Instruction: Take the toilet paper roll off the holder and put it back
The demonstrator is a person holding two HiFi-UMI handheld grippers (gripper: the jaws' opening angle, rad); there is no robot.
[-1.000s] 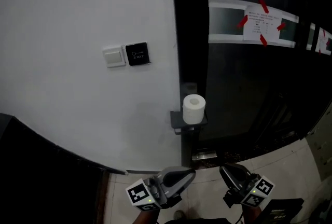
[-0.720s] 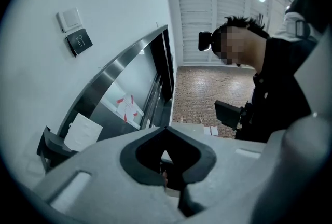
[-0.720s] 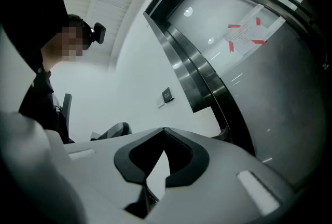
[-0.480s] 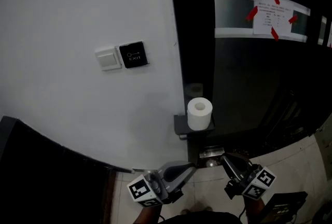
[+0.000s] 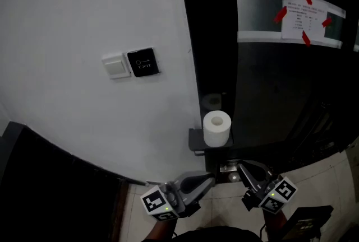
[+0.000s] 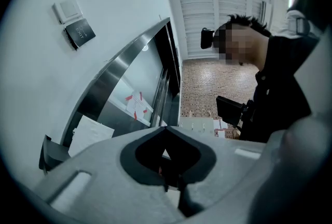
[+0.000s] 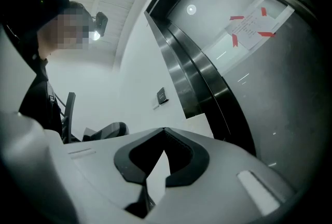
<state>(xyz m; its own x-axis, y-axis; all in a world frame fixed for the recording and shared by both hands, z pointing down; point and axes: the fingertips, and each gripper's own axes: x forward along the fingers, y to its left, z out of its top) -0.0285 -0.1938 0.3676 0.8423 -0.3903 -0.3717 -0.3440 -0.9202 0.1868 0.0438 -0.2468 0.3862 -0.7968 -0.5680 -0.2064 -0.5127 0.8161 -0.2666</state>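
Now 1 TP roll [image 5: 216, 128] sits on holder [image 5: 196, 140].

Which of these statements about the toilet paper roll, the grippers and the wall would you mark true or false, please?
1. The toilet paper roll stands upright on the holder. True.
2. The right gripper is shut on the roll. False: it is shut on nothing, apart from the roll.
3. In the head view, the black exit button sits right of the white switch. True.
4. Blue tape fixes the notice. False: the tape is red.
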